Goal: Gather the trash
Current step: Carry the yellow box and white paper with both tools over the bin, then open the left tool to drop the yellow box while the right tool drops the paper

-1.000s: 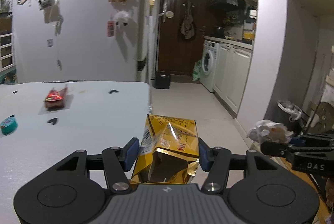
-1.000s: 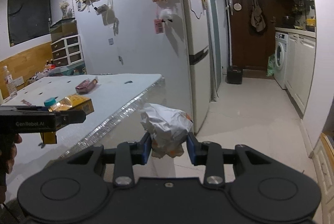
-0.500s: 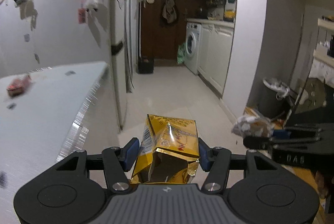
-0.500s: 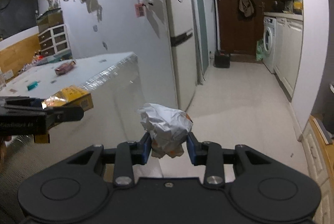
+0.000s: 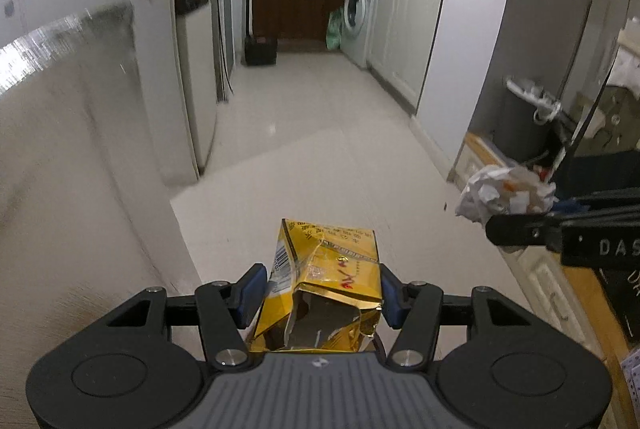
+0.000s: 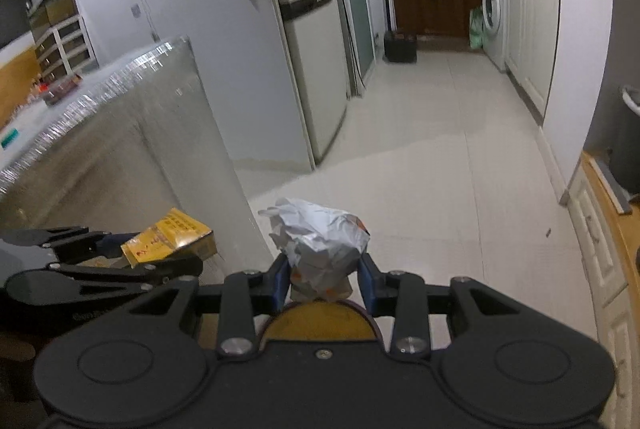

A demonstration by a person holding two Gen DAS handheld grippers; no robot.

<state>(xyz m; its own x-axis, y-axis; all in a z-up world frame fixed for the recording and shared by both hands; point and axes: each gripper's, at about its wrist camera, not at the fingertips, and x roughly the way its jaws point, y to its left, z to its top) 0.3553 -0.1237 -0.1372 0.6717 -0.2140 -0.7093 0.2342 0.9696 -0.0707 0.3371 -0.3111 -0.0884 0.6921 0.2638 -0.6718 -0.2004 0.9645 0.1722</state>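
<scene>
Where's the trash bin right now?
In the left wrist view, the grey trash bin stands far right against the wall, beyond the crumpled paper in the right gripper.

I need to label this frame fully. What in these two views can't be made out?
- Bin: left wrist view shows its side only; the inside is hidden. Right wrist view cuts it at the edge.
- Yellow carton: print too small to read.
- Paper wad: its underside is hidden by the right gripper.
- Tabletop items: blurred in the right wrist view.
</scene>
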